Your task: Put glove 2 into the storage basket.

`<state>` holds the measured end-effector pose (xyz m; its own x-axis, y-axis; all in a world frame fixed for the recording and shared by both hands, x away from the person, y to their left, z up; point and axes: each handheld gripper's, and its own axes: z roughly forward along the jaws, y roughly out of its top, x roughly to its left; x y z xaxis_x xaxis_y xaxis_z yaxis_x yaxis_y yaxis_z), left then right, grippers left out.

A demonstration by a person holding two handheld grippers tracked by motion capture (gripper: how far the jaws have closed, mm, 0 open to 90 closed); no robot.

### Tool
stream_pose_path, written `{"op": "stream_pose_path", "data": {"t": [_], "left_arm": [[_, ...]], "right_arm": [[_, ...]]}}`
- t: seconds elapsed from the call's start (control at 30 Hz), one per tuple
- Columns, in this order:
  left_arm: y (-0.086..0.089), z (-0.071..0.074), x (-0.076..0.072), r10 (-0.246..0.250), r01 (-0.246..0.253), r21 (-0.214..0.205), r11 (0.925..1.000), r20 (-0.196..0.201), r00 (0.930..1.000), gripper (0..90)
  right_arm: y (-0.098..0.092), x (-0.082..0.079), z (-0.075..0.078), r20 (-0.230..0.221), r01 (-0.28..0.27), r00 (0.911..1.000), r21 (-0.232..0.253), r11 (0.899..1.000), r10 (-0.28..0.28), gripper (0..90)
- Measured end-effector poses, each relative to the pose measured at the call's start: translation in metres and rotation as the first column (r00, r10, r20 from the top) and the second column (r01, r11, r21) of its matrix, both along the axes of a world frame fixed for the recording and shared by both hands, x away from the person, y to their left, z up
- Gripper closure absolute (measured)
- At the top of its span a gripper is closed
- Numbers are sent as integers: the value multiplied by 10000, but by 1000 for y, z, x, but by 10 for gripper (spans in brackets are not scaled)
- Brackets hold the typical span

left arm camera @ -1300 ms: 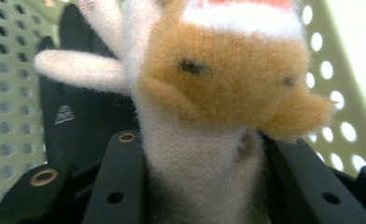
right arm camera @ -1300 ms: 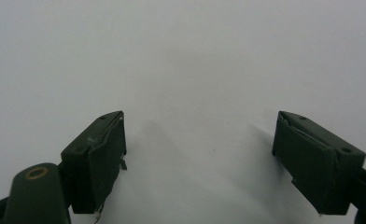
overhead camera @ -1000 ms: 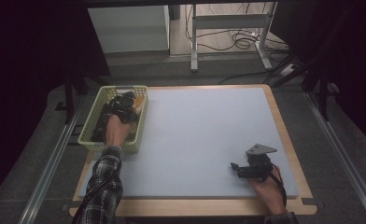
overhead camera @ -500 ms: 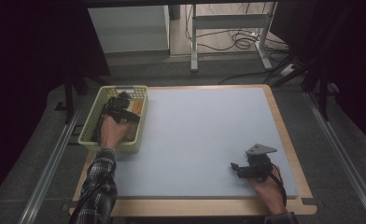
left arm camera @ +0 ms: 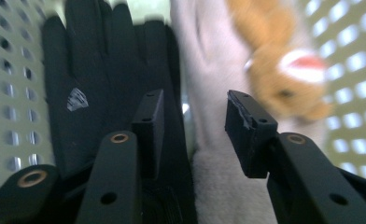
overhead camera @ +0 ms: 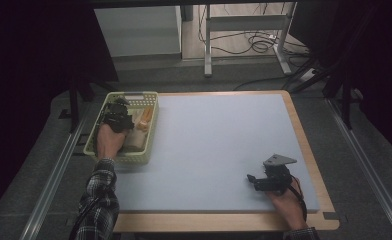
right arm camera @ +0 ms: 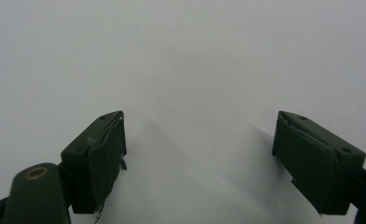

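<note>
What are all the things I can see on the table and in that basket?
Basket: one, pale yellow-green, with holes, at the table's far left corner.
Black glove: one, lying in the basket.
Pale cloth: one, off-white, in the basket beside the glove.
Plush toy: one, orange-brown, in the basket.
Table mat: one, light blue-grey, on a wooden board.
Left gripper: one, black, in the basket, jaws apart over glove and cloth.
Right gripper: one, black, resting near right, jaws open.

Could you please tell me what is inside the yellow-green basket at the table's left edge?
In the basket: a black glove, a pale cloth, an orange plush toy. The left gripper hides what lies beneath.
</note>
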<state>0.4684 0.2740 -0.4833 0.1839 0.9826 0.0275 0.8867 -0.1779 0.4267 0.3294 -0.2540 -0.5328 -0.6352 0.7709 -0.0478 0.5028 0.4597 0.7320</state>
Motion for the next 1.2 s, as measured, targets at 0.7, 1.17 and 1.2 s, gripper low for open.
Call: {"op": "stream_pose_path", "data": {"t": [0.7,1.17,1.2], "left_arm": [[1,10,-9,-370,398,-287,9988,931,9950,361],[18,17,-32,-533,753,-1259,9892,1700,9840,182],[19,17,-33,-569,800,-1291,9884,1737,9832,171]], "right_arm": [[0,0,0,5,3,10000,-4,10000,-3,171],[0,0,0,17,3,10000,-10,10000,-3,171],[0,0,0,16,6,10000,-10,10000,-6,171]]}}
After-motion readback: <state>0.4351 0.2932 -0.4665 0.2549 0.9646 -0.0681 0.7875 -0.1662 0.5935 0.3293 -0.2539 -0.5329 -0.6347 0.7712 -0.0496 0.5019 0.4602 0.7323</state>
